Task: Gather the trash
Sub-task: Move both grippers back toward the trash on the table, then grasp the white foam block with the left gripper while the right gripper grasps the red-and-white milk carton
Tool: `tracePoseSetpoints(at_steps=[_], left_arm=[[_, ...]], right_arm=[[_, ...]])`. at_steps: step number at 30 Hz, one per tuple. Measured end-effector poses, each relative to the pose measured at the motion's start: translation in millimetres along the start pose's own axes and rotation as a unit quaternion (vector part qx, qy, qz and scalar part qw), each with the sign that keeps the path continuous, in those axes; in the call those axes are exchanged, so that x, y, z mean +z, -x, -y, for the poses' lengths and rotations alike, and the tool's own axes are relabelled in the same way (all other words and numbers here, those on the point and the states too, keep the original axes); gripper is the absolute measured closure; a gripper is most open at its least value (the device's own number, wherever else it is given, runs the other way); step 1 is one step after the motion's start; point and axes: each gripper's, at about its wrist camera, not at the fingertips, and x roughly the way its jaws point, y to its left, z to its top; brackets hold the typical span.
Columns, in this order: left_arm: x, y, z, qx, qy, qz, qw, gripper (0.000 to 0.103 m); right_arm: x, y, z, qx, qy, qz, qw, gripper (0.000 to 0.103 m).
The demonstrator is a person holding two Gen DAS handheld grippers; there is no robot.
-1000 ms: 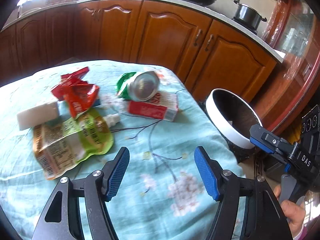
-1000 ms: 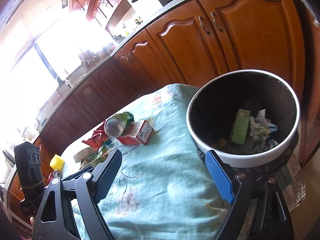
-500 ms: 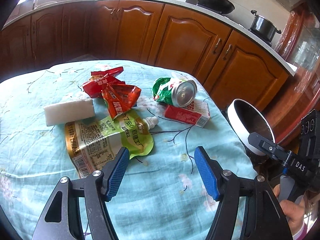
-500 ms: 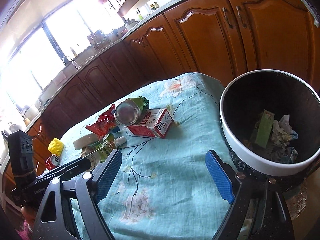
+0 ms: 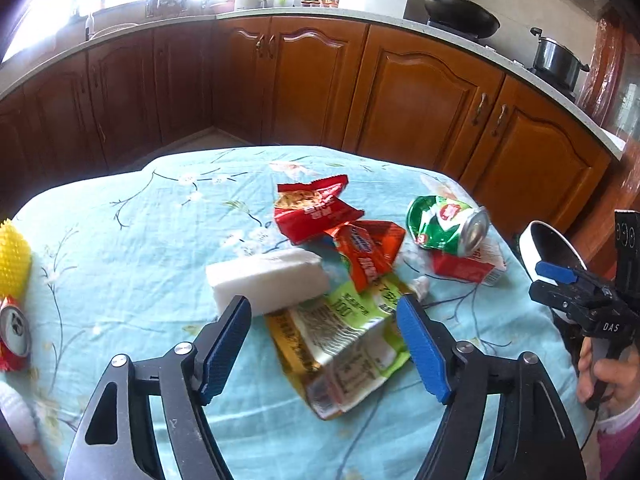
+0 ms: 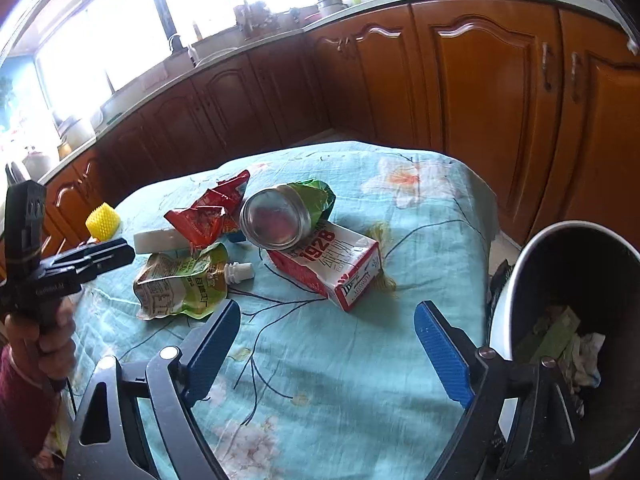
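Trash lies on the blue flowered tablecloth (image 5: 140, 240): a green spouted pouch (image 5: 344, 344) (image 6: 180, 284), a white block (image 5: 266, 280), red snack wrappers (image 5: 316, 208) (image 6: 208, 212), a crushed green can (image 5: 448, 226) (image 6: 280, 216) and a red-white carton (image 6: 332, 268) (image 5: 468, 268). My left gripper (image 5: 324, 344) is open, hovering just above the pouch and white block. My right gripper (image 6: 328, 348) is open and empty, over the cloth in front of the carton. The white-rimmed trash bin (image 6: 508, 300) (image 5: 532, 240) stands off the table's right edge, holding scraps.
A yellow spiky ball (image 5: 12, 260) (image 6: 103, 220) and a red can (image 5: 14, 332) lie at the table's left edge. Wooden cabinets (image 5: 420, 92) and a counter with a wok and pot run behind the table.
Both grippers swung left, away from the bin toward the trash pile. The left gripper came closer to the pouch and white block. Both stayed open.
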Motion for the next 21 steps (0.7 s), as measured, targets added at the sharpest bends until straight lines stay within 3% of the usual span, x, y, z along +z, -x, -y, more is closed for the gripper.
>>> tracePoseSetpoints(at_steps=[3,6,12,18,20,21], left_arm=[[7,-11,-19,-0.003,-0.027,-0.011,0.9996,0.023],[12,-29,-36,-0.035,-0.049,-0.033,0.9976,0.021],[28,-52,-54,-0.066,-0.081,-0.048,0.9933,0.019],[30,-71,-56,-0.046,-0.092,-0.052,0.9933,0.021],[27,-76,-54,-0.041,-0.091,-0.053,0.9936,0.025],[27,-78,-54,-0.034,-0.093,-0.055,0.9936,0.031]], right_arm=[[9,-13,-4,0.003,0.032,-0.013,0.999,0.012],[19,-29,-3,0.003,0.051,-0.031,0.998,0.012],[34,-55,-3,0.004,0.081,-0.058,0.995,0.012],[36,-74,-5,0.005,0.087,-0.069,0.994,0.015],[33,-75,-10,0.003,0.092,-0.071,0.993,0.025],[31,-75,-13,-0.004,0.097,-0.072,0.993,0.037]])
